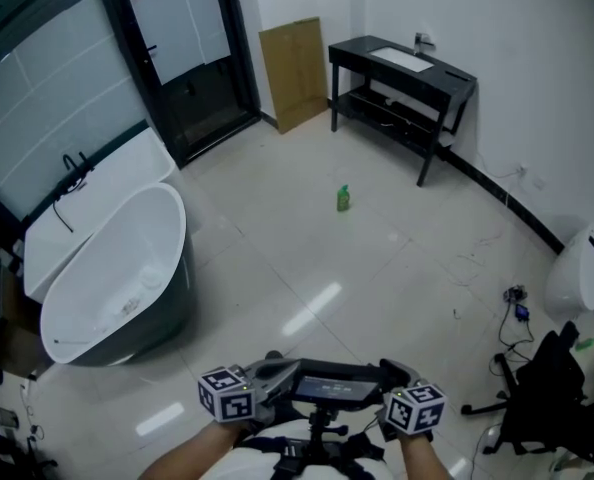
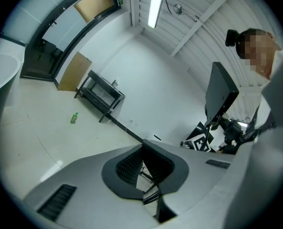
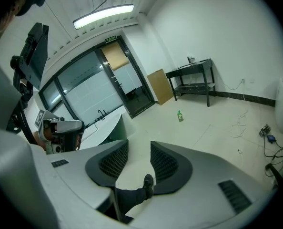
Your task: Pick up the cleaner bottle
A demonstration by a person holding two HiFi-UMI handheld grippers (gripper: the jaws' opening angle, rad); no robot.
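The cleaner bottle [image 1: 343,198] is small and green and stands upright on the pale tiled floor, far ahead of me near the black table. It also shows as a small bottle [image 2: 74,118] at the left of the left gripper view, and as a small bottle [image 3: 179,115] right of centre in the right gripper view. My left gripper [image 1: 275,371] is held close to my body, its jaws shut with nothing between them [image 2: 142,149]. My right gripper [image 1: 392,373] is beside it, open and empty [image 3: 139,149]. Both are far from the bottle.
A white bathtub [image 1: 117,278] stands at the left, by a glass partition and dark door [image 1: 192,58]. A black console table [image 1: 402,78] and a cardboard sheet [image 1: 295,73] are against the far wall. At the right are a white toilet [image 1: 577,268], floor cables [image 1: 517,303] and a black stand [image 1: 547,388].
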